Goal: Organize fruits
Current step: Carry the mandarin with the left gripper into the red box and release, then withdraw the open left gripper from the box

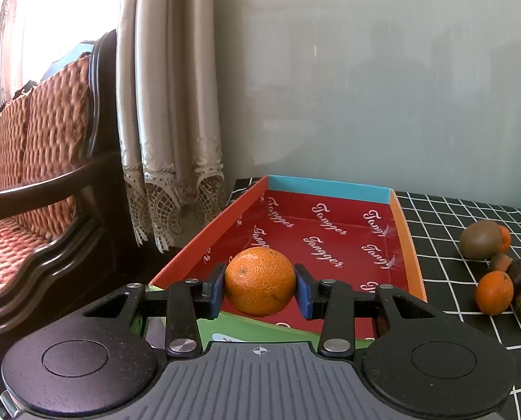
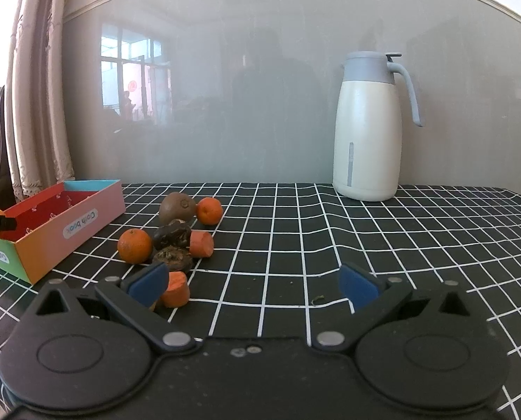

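Black cloth with a white grid covers the surface [image 2: 330, 231], which is backed by a grey glossy panel; a curtain and a wooden chair with woven cushions are seen off its left end.

An orange [image 1: 259, 281] is pinched between the blue pads [image 1: 218, 288] of the left hand-held gripper [image 1: 260, 288], one pad pressed on each side, so the fruit is carried clear of the surface. It is held just over the near wall of an open box [image 1: 398, 217] with a red printed lining. The box stretches straight ahead of this hand-held gripper, its long axis running away along the pointing line, its blue far wall at the back. No other fruit is seen inside it. The coming move is judged to be a release into the box: the floor lies directly ahead and below, so little more than a short push forward and a lowering seems needed before the pads are parted.

To the right of the left hand-held gripper, outside the box, the remaining pile is seen: a kiwi [image 2: 177, 207], two small oranges [image 2: 134, 245], two dark wrinkled fruits [image 2: 172, 236] and cut carrot pieces [image 2: 201, 243].

The right hand-held gripper [image 2: 253, 287] is held spread wide with nothing between its pads. The pile lies ahead and to its left, one carrot piece [image 2: 176, 294] just beside the left pad, so this hand is the nearer one to the loose fruit, while the box is further left. A white thermos jug [image 2: 367, 129] stands well apart at the back right.
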A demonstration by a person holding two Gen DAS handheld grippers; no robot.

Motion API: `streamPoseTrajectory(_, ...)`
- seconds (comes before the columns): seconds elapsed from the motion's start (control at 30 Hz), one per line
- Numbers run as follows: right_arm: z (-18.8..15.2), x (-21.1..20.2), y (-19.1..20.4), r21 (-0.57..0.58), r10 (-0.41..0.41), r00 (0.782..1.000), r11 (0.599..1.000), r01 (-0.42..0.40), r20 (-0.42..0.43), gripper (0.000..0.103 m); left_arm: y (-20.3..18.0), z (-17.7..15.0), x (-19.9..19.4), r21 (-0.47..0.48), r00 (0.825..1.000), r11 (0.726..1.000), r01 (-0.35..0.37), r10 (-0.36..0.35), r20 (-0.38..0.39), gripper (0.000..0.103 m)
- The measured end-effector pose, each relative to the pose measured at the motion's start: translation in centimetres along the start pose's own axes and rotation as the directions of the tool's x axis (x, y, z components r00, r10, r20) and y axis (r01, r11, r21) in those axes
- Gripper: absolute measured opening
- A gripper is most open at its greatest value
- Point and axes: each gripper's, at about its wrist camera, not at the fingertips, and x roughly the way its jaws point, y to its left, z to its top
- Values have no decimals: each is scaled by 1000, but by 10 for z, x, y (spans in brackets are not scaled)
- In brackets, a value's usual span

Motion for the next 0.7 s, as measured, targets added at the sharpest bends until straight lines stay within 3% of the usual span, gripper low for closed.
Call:
streamPoseTrajectory(0.4, 0, -5, -11, 9, -22, 1000, 1000, 22, -2, 103, -12, 3, 0, 43, 999, 999, 8, -9, 38, 41)
streamPoseTrajectory(0.47, 0, -6, -11, 9, -21, 1000, 1000, 21, 0, 103, -14, 3, -2, 50, 999, 999, 13, -15, 38, 48)
streamPoseTrajectory(0.53, 0, -6, -10, 7, -18, 1000, 1000, 18, 1, 103, -15, 2, -7, 50, 998, 999, 2, -5, 58, 74)
streamPoseTrajectory(0.6, 1, -5, -9, 7, -12, 1000, 1000, 12, 3, 103, -16, 3, -15, 47, 996, 999, -15, 11, 91, 83)
streamPoseTrajectory(0.7, 2, -4, -6, 7, -1, 1000, 1000, 1, 4, 103, -15, 2, -29, 29, 993, 1000, -2, -1, 115, 87)
